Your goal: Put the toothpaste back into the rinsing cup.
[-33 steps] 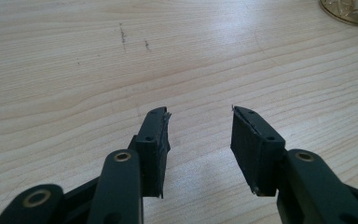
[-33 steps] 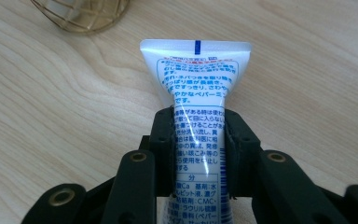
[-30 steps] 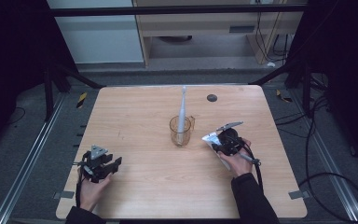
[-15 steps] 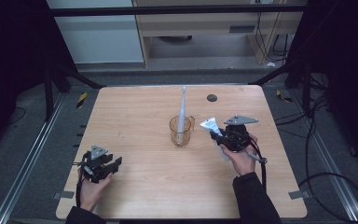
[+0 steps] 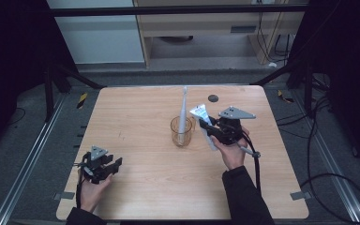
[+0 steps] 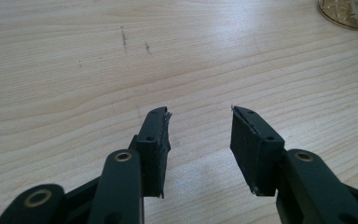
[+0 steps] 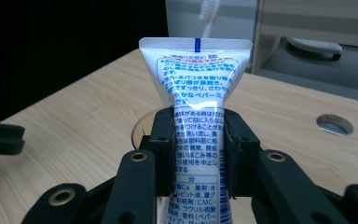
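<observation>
Right of frame centre, beside the cup: toothpaste tube held for insertion.

We hold the toothpaste tube [image 5: 203, 123] in the right gripper [image 5: 210, 129], jaws pinching its mid-body, crimped end up, just right of the amber glass cup [image 5: 181, 131] that already carries the toothbrush [image 5: 183, 108]. We judge the step in hand to be placing the tube into the cup: we align the lower end over the rim, clear of the toothbrush, lower it steadily, and release only once the tube rests inside. At lower left of the frame, the left gripper [image 5: 104, 166] rests on the wooden table [image 5: 136, 112] with its jaws spread, holding nothing.
</observation>
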The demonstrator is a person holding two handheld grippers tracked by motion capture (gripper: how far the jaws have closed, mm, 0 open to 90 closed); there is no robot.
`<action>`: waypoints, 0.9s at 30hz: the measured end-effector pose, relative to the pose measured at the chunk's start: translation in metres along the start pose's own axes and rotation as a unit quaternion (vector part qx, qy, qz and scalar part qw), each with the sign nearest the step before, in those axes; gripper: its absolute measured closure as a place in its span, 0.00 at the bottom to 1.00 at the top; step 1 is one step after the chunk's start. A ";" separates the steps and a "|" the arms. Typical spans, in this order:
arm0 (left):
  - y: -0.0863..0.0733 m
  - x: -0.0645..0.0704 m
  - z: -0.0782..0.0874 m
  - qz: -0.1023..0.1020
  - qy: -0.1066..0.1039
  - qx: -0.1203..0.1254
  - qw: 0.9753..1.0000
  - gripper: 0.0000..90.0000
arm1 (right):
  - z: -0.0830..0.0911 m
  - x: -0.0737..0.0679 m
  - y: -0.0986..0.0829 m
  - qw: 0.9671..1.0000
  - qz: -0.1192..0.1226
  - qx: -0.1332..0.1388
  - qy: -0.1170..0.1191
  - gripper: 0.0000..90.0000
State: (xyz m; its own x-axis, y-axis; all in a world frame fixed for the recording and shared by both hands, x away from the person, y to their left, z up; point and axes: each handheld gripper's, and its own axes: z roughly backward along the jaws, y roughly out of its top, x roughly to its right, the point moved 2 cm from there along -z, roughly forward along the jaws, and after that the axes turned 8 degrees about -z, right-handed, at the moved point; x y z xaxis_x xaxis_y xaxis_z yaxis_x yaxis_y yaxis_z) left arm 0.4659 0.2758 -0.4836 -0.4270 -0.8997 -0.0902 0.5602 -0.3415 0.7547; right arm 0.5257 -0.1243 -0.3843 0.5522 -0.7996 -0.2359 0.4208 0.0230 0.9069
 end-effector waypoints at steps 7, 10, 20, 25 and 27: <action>0.000 -0.001 0.000 0.001 0.001 -0.001 1.000 0.63 | -0.017 -0.014 0.010 0.999 -0.002 0.035 0.017 0.77; 0.000 -0.001 0.000 0.001 0.001 0.000 1.000 0.63 | -0.028 -0.020 0.016 0.999 0.001 0.044 0.025 0.77; -0.001 -0.002 0.000 0.004 0.001 0.002 1.000 0.63 | -0.062 -0.032 0.021 0.997 -0.003 0.063 0.043 0.77; -0.001 -0.003 0.000 0.004 0.001 0.001 1.000 0.63 | -0.076 -0.033 0.020 0.997 -0.009 0.067 0.044 0.77; -0.001 -0.002 0.000 0.004 0.001 0.001 1.000 0.63 | -0.080 -0.032 0.020 0.997 -0.008 0.067 0.044 0.77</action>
State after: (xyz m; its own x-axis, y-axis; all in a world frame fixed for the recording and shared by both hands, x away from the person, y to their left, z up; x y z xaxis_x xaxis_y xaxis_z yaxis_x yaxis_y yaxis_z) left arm 0.4664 0.2782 -0.4840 -0.4215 -0.9029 -0.0849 0.5620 -0.3335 0.7570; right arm 0.5738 -0.0498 -0.3865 0.6088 -0.7439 -0.2755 0.3341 -0.0745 0.9396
